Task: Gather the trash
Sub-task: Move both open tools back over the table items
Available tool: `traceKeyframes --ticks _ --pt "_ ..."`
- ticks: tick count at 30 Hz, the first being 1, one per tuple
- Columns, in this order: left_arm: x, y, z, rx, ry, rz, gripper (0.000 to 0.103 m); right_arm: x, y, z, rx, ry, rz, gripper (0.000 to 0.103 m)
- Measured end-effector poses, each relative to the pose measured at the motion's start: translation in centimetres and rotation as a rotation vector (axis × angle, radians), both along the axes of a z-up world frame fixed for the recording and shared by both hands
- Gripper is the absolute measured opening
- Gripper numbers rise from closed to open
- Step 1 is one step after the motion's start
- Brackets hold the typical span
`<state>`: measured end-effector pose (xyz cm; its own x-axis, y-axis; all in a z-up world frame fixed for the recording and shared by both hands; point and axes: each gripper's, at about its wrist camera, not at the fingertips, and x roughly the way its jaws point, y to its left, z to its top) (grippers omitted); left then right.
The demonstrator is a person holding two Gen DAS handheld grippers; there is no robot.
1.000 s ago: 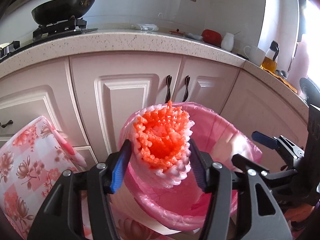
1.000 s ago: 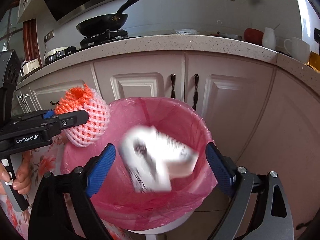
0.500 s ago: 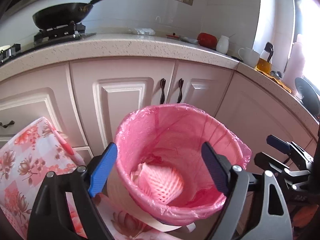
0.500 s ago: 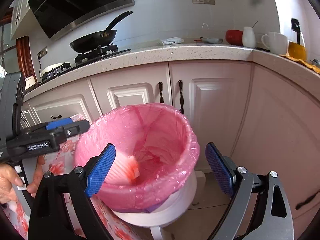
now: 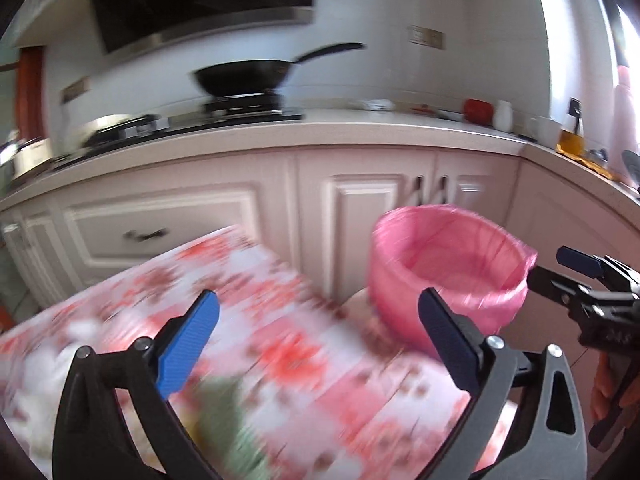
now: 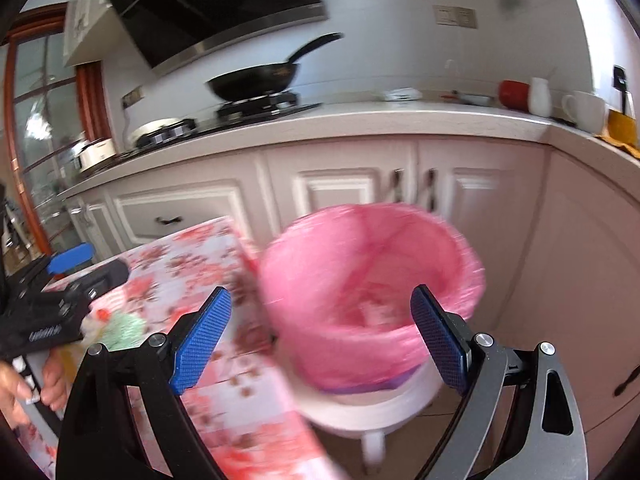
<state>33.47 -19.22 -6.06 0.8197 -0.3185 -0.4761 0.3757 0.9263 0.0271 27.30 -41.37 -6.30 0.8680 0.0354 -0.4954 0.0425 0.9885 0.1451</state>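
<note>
Both the left tongs (image 5: 318,340) and right tongs (image 6: 322,338) gape wide, holding nothing. The pink-lined bin (image 6: 370,292) stands just off the floral worktop's (image 5: 280,340) corner. A hasty swing could clip its rim and tip it.

Thin glossy pink plastic bin liner (image 6: 372,280), smooth floral tablecloth (image 5: 280,340), matt black pan (image 6: 256,80)

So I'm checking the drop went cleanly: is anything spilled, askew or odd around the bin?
Nothing stands out. The pink-lined bin stands upright beside the floral tablecloth, with no trash visible on the floor around it. Both views are motion-blurred, so small bits could go unseen.
</note>
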Motion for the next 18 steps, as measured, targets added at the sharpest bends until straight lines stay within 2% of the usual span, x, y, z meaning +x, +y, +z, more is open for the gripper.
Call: traceKeyframes --ticks 7,12,18 --pt "-9.0 9.7 -0.8 0.074 -0.096 0.218 0.098 -1.2 9.3 -1.3 0.017 0.019 0.146 0.086" --pt "-13.2 16.9 -3.0 0.104 -0.054 0.351 0.098 -1.5 14.9 -2.9 0.025 0.068 0.222 0.086" --pt "-14.9 22.7 -5.8 0.037 0.062 0.466 0.098 -2.1 18.8 -5.2 0.023 0.115 0.253 0.086"
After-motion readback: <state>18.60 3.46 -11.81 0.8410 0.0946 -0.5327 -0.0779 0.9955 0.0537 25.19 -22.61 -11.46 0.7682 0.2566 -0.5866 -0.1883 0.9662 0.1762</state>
